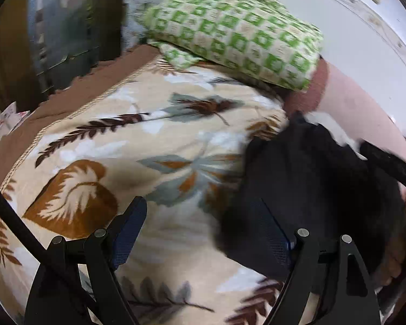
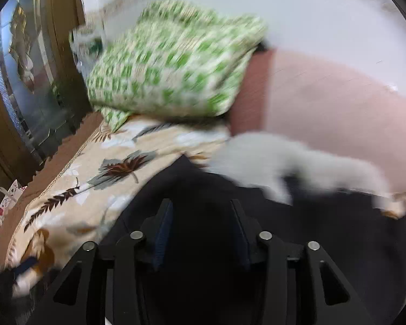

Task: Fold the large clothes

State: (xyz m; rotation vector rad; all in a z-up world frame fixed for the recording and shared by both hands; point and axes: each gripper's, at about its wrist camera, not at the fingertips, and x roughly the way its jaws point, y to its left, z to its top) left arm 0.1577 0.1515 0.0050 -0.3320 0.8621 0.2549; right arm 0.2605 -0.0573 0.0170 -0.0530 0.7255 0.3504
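Note:
A black garment (image 1: 305,189) with a white part (image 2: 270,162) lies on a bed covered by a beige leaf-print blanket (image 1: 149,140). In the left wrist view it lies at the right. My left gripper (image 1: 203,216) is open and empty; its right finger (image 1: 273,233) is over the garment's left edge, its left finger over the blanket. In the right wrist view the garment (image 2: 324,230) fills the lower half. My right gripper (image 2: 203,216) is open just above the black cloth, nothing between the fingers. Both views are motion-blurred.
A green-and-white checked pillow (image 1: 235,29) lies at the head of the bed, on a pink sheet (image 2: 324,103) by the white wall. A dark wooden cabinet with glass (image 2: 27,81) stands left of the bed. A paper bag (image 2: 2,205) sits at the bed's left edge.

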